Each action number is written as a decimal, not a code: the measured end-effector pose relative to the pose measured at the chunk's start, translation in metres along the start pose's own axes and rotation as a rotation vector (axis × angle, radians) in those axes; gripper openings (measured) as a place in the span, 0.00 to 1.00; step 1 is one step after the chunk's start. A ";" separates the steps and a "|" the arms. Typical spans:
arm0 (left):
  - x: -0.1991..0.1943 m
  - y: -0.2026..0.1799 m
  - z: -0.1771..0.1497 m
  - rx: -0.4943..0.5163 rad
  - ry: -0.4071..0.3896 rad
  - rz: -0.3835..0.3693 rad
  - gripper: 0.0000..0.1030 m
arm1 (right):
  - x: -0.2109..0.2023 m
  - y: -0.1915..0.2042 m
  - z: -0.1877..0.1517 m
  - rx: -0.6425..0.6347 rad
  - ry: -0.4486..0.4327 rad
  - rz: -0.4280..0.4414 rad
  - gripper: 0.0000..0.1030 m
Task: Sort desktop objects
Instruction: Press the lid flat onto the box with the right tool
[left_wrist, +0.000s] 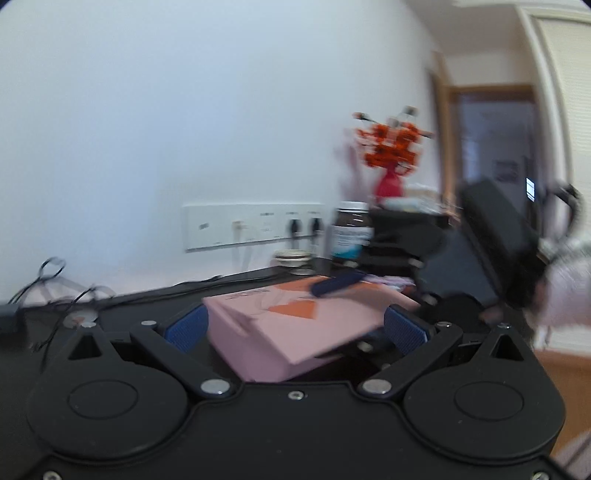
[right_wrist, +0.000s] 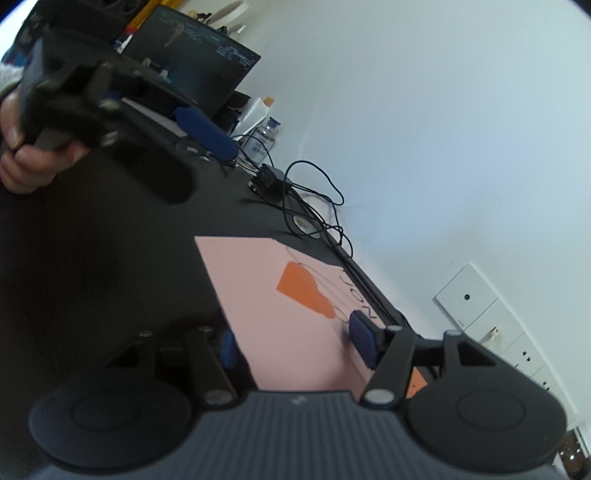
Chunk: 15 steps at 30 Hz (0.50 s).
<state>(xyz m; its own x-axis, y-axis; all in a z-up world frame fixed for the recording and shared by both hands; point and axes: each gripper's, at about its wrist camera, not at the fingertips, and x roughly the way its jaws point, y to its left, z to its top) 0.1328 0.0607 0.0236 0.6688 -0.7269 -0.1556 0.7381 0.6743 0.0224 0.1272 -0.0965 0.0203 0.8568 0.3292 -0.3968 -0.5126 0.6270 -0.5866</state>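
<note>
A flat pink box with an orange mark on its lid hangs tilted over the black desk. My right gripper is shut on it. One blue pad lies on the pink box lid and the other sits at its lower edge. In the left wrist view the right gripper reaches in from the right. My left gripper is open, and the box's near corner lies between its blue pads without clear contact. From the right wrist, the left gripper is held in a hand, apart from the box.
A brown bottle, a small round tin, a black organiser and a red vase of orange flowers stand along the back. Cables, a wall socket strip and a laptop screen line the wall.
</note>
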 end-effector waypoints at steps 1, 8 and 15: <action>0.000 -0.003 0.000 0.015 0.002 -0.019 1.00 | -0.001 0.001 0.001 0.005 0.000 0.008 0.58; 0.023 -0.002 0.005 -0.021 0.111 -0.065 1.00 | 0.080 -0.053 0.015 0.062 -0.018 0.067 0.58; 0.051 0.006 0.013 -0.082 0.171 -0.069 1.00 | -0.008 -0.030 -0.014 0.114 -0.048 0.102 0.58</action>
<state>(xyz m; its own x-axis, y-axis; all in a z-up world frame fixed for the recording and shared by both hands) 0.1725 0.0260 0.0285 0.5873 -0.7436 -0.3196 0.7669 0.6375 -0.0738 0.1348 -0.1279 0.0307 0.8036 0.4271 -0.4145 -0.5899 0.6639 -0.4597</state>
